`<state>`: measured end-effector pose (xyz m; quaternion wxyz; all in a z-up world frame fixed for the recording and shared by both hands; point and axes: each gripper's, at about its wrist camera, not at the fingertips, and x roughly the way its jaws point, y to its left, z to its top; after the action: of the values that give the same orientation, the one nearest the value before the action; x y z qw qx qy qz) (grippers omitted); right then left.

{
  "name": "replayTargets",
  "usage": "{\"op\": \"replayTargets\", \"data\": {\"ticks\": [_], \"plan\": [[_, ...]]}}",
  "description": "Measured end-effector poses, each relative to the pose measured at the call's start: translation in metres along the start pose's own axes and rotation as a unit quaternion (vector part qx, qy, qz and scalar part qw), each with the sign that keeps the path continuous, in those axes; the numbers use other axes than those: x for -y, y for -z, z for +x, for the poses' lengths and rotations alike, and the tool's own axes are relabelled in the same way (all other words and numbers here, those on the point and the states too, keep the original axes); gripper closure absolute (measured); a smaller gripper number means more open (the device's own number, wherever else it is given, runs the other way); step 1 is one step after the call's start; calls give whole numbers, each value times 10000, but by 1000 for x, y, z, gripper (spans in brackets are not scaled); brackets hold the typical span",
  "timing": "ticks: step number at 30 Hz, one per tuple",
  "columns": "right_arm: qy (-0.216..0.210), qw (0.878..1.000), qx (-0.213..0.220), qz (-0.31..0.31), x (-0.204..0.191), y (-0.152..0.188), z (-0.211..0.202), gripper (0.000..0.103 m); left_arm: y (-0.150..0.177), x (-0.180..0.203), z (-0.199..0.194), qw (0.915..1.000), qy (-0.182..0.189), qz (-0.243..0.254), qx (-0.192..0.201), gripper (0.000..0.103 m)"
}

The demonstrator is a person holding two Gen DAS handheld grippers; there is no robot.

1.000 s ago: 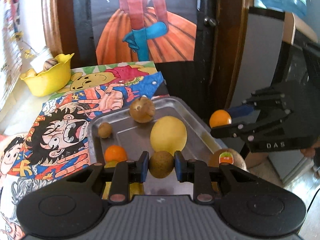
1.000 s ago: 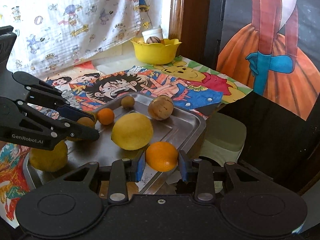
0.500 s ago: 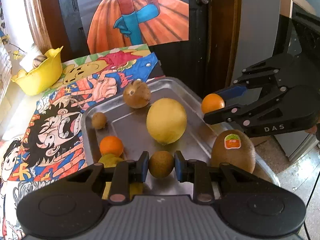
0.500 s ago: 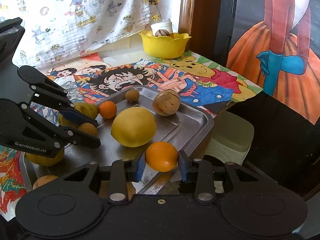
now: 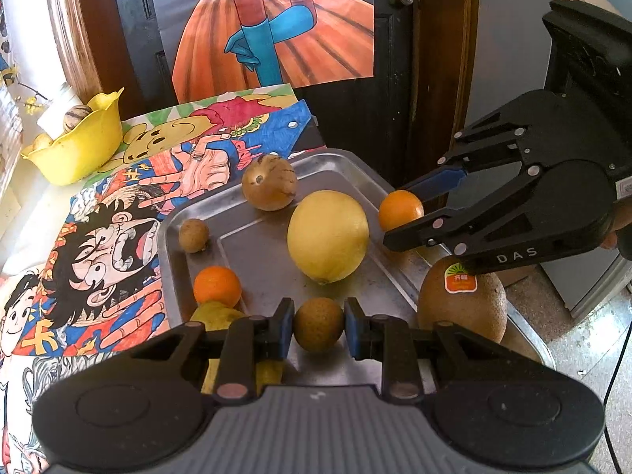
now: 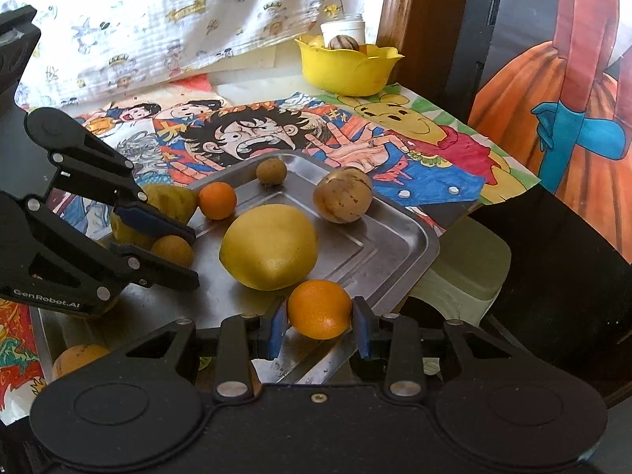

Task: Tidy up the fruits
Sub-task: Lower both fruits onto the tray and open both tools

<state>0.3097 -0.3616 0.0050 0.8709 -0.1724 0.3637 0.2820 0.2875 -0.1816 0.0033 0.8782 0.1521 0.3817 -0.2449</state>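
A steel tray (image 5: pixel 252 237) (image 6: pixel 399 245) lies on a cartoon-print cloth. My left gripper (image 5: pixel 318 330) (image 6: pixel 173 251) is shut on a small brown round fruit (image 5: pixel 318 330) (image 6: pixel 172 250) just above the tray's near part. My right gripper (image 6: pixel 319 330) (image 5: pixel 403 215) is shut on a small orange (image 6: pixel 319 308) (image 5: pixel 401 210) over the tray's right rim. On the tray lie a large yellow lemon (image 5: pixel 328 236) (image 6: pixel 269 246), a mottled brown round fruit (image 5: pixel 269 182) (image 6: pixel 343 194), a second small orange (image 5: pixel 217 286) (image 6: pixel 217 200), a tiny brown fruit (image 5: pixel 193 235) (image 6: pixel 271 171) and a stickered kiwi (image 5: pixel 462 300).
A yellow bowl (image 5: pixel 79 146) (image 6: pixel 347 67) with a striped round fruit and a white cup stands at the table's far corner. A yellow-green fruit (image 6: pixel 170 201) lies at the tray's left side. A dark door and a painted poster (image 5: pixel 272 27) rise behind. Right of the tray the table ends.
Both views have swung slightly: the right gripper with its orange has drifted closer over the tray's right rim. The kiwi has come fully into the left wrist view. Both grips are unchanged.
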Motion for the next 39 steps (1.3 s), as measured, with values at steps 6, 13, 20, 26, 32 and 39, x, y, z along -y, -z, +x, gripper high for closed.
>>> {"op": "replayTargets", "data": {"ticks": [6,13,20,26,32,39], "plan": [[-4,10000,-77,12,2,0,2,66,-1,1,1,10000,-19,39,-10,73],[62,9997,-230,-9,3,-4,6,66,-2,4,4,9999,4,94,-85,73],[80,9997,-217,51,5,-4,4,65,-2,6,4,9998,-14,131,-132,72],[111,9997,-150,130,7,1,0,61,-2,6,4,9998,-18,117,-140,68],[159,9996,-78,207,9,2,-6,58,-3,5,1,9999,-49,9,-100,59],[233,9994,-18,268,10,3,-14,56,-3,6,-6,9999,-103,3,-9,51]]}}
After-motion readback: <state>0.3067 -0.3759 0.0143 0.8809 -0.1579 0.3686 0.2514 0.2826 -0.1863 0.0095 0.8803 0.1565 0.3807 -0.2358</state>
